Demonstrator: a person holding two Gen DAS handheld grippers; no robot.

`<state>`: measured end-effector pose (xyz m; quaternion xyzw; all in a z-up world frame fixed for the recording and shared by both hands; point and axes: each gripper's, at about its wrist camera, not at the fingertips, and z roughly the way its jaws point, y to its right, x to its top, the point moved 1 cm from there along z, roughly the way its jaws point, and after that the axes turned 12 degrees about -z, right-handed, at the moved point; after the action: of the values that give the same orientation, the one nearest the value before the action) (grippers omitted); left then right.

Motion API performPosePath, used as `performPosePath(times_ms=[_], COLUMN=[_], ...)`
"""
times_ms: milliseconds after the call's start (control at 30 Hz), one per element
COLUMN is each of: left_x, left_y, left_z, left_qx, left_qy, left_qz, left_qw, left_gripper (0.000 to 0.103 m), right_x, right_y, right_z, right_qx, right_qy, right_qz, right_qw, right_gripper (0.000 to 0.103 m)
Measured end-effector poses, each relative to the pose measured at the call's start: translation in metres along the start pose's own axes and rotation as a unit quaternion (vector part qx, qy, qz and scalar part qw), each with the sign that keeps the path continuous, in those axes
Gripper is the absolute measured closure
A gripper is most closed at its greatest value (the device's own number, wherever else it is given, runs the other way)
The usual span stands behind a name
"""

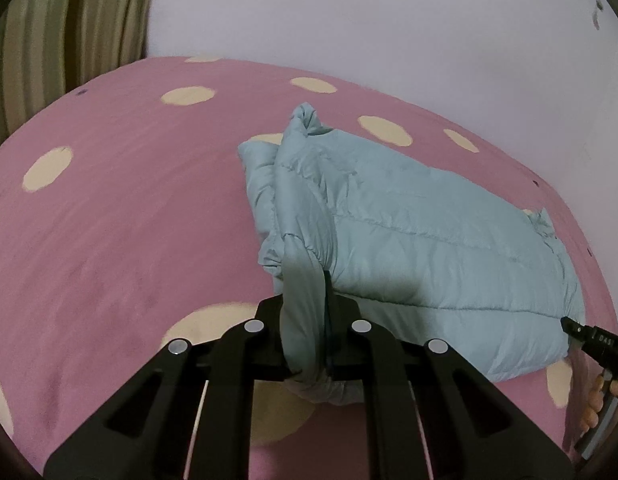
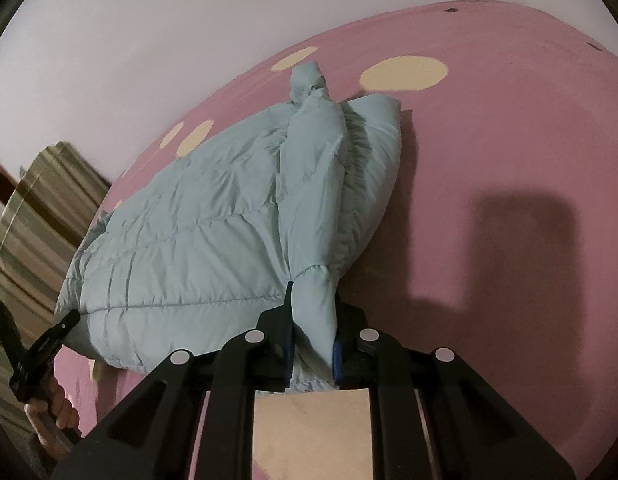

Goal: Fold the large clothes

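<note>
Pink bedding dotted with large cream circles (image 1: 121,216) fills the lower and middle parts of both views, backed by a plain pale wall (image 1: 369,20); a green-and-cream striped cushion (image 1: 69,28) stands in the upper left of the left wrist view. On the bedding lies a pale blue-green quilted puffer jacket (image 1: 409,232), bunched into a thick bundle that runs from the centre toward the right edge of that view. The left gripper (image 1: 307,316), at the bottom centre, has its black jaws closed tight on a puffy fold at the jacket's near end. In the right wrist view the right gripper (image 2: 311,332), also at the bottom centre, is clamped on another fold, its blue-lined pads pressing the fabric from either side. Each gripper shows in the other's view at the frame edge, touching the jacket's far corner, with a person's fingers (image 2: 61,404) wrapped around its handle.
</note>
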<state>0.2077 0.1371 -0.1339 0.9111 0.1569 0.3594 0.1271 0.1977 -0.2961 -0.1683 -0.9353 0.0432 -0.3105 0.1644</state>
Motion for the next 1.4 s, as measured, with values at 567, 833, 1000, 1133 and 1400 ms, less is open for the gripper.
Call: performPosePath(times_ms=[567,833,1000,1133,1400], left_x=[-0.046,-0.044,-0.040,-0.044,-0.051], left_y=[-0.074,-0.078,-0.081,-0.073,-0.069], left_z=[-0.063,-0.054,-0.047,-0.057,-0.076], left_qx=[0.021,0.015,0.007,0.015,0.021], left_qy=[-0.010,-0.021,-0.026,-0.016,-0.006], left_qz=[-0.045,-0.055,-0.079,-0.071,-0.072], left_qw=[0.9987,0.9981,0.9965,0.9973,0.9972], left_gripper=[0.094,0.094,0.095,0.097,0.098], right_x=[-0.039,-0.039,-0.041,-0.043,-0.043], right_y=[-0.029,-0.030,-0.031,-0.029,-0.029], right_z=[-0.018,-0.015,-0.013,-0.016,-0.020], right_qx=[0.030,0.025,0.025,0.023,0.016], right_qy=[-0.015,-0.010,-0.007,-0.003,-0.003], right_qz=[-0.014,-0.015,-0.014,-0.013,-0.008], right_qw=[0.999,1.000,1.000,1.000,1.000], right_gripper=[0.089,0.089,0.089,0.089,0.089])
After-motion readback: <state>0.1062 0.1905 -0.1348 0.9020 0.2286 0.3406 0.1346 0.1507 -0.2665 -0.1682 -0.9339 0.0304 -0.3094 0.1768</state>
